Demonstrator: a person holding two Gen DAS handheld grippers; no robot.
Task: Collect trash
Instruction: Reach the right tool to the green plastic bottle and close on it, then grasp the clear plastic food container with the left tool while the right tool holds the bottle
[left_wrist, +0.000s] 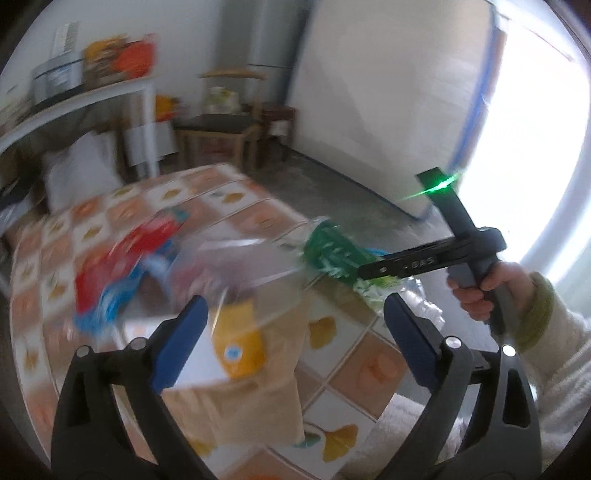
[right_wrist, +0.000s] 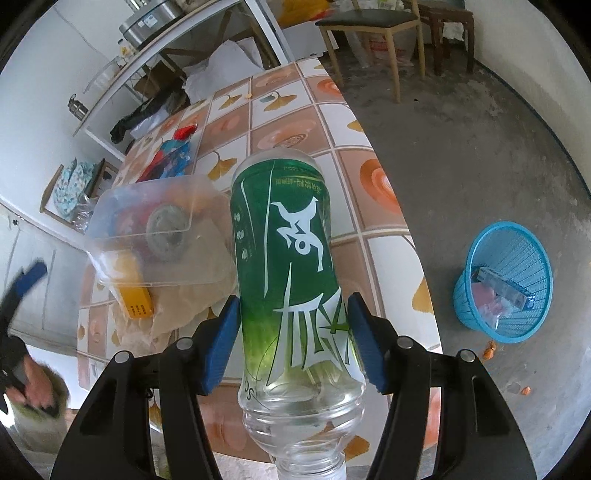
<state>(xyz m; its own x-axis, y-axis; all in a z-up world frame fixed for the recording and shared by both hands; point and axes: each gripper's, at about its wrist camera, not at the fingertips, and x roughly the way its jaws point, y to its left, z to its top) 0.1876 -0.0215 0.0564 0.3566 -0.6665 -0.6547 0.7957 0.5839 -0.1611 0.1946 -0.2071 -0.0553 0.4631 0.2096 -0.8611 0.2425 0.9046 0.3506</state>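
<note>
- Right wrist view: your right gripper (right_wrist: 291, 336) is clamped on a clear plastic bottle (right_wrist: 291, 266) with a green label, both blue pads pressed to its sides just above the neck end, which points back toward the camera.
- The bottle is held over the near edge of the tiled tabletop (right_wrist: 373, 177), its base aimed away from you.
- Left of the bottle, a clear plastic container (right_wrist: 159, 236) lies over brown paper (right_wrist: 192, 295) and a yellow box (right_wrist: 135, 291) on the tabletop.
- Farther back on the tabletop sits a red and blue wrapper (right_wrist: 173, 151).
- On the floor to the right, well apart from the tabletop, a blue mesh basket (right_wrist: 506, 266) stands tilted with some trash inside.
- Left wrist view: your left gripper (left_wrist: 295, 339) is spread wide with nothing between its pads, above the blurred container and yellow box.
- Your right hand (left_wrist: 487, 291) shows there at the right, grasping its handle, the green bottle at its tip.
</note>
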